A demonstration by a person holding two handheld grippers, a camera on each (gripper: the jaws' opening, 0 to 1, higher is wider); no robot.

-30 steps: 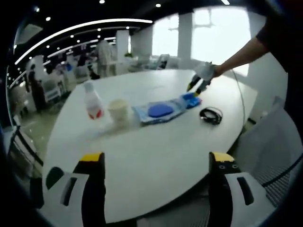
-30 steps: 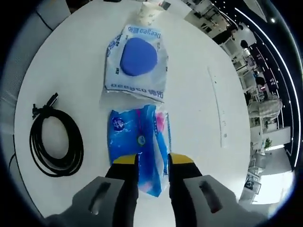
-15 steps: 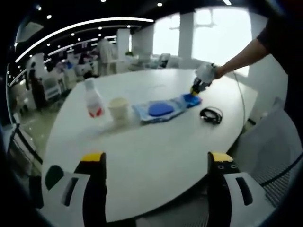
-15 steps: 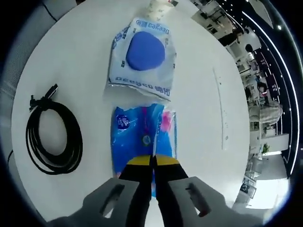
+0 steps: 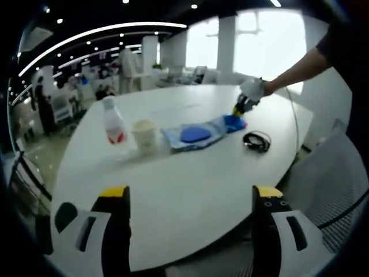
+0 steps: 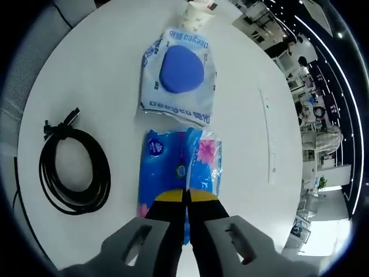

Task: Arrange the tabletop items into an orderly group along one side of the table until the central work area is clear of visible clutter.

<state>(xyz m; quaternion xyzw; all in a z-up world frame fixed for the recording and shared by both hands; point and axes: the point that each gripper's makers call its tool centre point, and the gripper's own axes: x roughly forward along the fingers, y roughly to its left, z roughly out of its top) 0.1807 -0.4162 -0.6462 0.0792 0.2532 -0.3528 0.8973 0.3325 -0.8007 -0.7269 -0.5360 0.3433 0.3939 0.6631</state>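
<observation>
Two jaws of the right gripper (image 6: 185, 199) are pressed together on the near edge of a blue tissue pack (image 6: 179, 167), pinching its crinkled plastic. Gripping by the end looks like a sensible way to drag or lift a soft, flat pack without crushing it. The pack lies flat on the white bench (image 6: 86, 75), and its far end touches the near edge of a wet-wipes pouch (image 6: 180, 75) with a round blue lid. Beyond the pouch stands a paper cup (image 6: 199, 12), partly cut off at the top of the right gripper view. To the left of the tissue pack, apart from it, lies a coiled black cable (image 6: 75, 173).

In the left gripper view, the left gripper (image 5: 190, 199) has its jaws wide apart with nothing between them, held back near the bench's close edge; it seems to be waiting. Farther out, a plastic bottle (image 5: 113, 122) with a red label, the paper cup (image 5: 144, 134), the wet-wipes pouch (image 5: 193, 135) and the tissue pack (image 5: 232, 122) form a rough line across the bench, with the right gripper (image 5: 242, 105) at the far end and the cable (image 5: 256, 140) just beside it. The items are already roughly in a row, so the pack probably only needs to be set tidily alongside its neighbours.
</observation>
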